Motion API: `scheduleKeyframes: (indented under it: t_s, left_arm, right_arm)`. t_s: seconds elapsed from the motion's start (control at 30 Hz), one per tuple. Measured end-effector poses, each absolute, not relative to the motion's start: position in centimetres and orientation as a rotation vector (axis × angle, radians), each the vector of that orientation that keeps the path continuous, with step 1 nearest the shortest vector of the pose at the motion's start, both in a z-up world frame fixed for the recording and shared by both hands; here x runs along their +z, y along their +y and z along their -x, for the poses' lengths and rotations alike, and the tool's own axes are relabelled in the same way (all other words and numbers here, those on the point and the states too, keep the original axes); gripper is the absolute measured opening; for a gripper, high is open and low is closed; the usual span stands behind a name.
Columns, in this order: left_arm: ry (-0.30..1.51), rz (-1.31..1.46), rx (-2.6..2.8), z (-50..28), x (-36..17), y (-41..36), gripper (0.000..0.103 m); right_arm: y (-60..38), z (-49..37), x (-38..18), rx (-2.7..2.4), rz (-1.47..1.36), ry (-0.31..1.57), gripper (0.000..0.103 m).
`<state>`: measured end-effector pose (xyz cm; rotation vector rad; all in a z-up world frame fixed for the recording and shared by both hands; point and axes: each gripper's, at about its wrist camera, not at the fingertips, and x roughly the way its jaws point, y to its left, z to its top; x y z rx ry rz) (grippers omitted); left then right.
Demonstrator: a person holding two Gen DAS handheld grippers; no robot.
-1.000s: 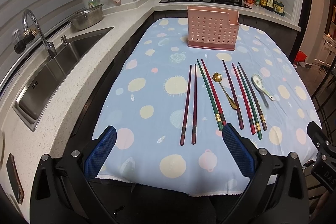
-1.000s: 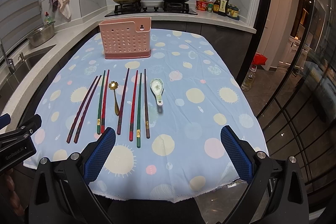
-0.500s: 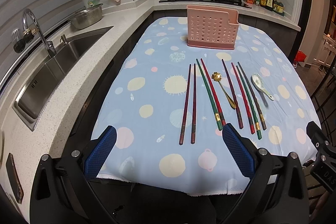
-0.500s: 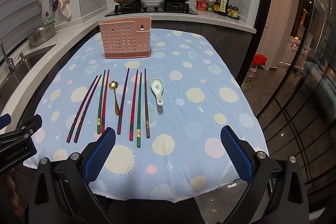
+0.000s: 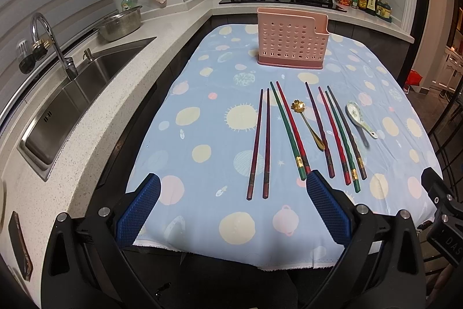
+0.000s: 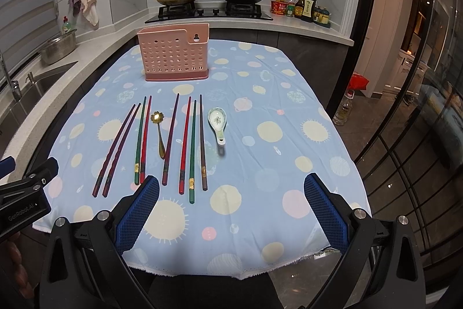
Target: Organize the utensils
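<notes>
At the near edge of the table, the left gripper (image 5: 231, 210) and the right gripper (image 6: 231, 210) hovered side by side, each with its blue pads spread wide and nothing between them. Just beyond them, on the spotted blue tablecloth (image 6: 289, 112), lay the utensils in a loose row: a dark maroon pair of chopsticks (image 5: 260, 144) farthest left, then red, green and dark chopsticks (image 6: 191, 146), a gold flower-bowled spoon (image 6: 159, 132) among them, and a ceramic spoon (image 6: 218, 123) at the right end. Farther back stood the pink perforated holder (image 6: 175, 57), upright, and as far as could be seen empty. By my reading nothing had yet been sorted; every piece was left to move. The left gripper's body, seen from the right wrist, read "GenRobot.AI"; the bottle labels by the stove were too small to read.
</notes>
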<state>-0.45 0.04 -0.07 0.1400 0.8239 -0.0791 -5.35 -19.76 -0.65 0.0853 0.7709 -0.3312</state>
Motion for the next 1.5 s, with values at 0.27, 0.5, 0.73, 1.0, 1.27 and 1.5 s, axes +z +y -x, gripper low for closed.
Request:
scheduleKeyframes:
  t_s: [0.27, 0.5, 0.73, 1.0, 1.27, 1.5]
  left_arm:
    - [0.824, -0.14, -0.08, 0.5, -0.1, 0.0, 0.096]
    - [0.838, -0.122, -0.079, 0.2, -0.3, 0.2, 0.096]
    - [0.914, -0.098, -0.088, -2.0, -2.1, 1.2, 0.096]
    - [0.997, -0.093, -0.071, -5.4, -5.9, 2.4, 0.096]
    - [1.053, -0.125, -0.104, -7.7, -9.6, 1.7, 0.09]
    - [1.104, -0.095, -0.145, -8.6, -11.4, 1.9, 0.075]
  right_arm:
    - [-19.9, 5.3, -0.7, -0.331, -0.086, 0.772, 0.096]
    - [-19.8, 5.2, -1.0, -0.331, -0.091, 0.779, 0.096]
    - [-20.2, 4.3, -2.3, -0.327, -0.099, 0.805, 0.096]
    - [-21.1, 2.1, -4.2, -0.328, -0.115, 0.848, 0.096]
    - [-21.6, -0.4, -5.3, -0.321, -0.132, 0.875, 0.096]
    - [-21.9, -2.1, -5.8, -0.32, -0.141, 0.891, 0.095]
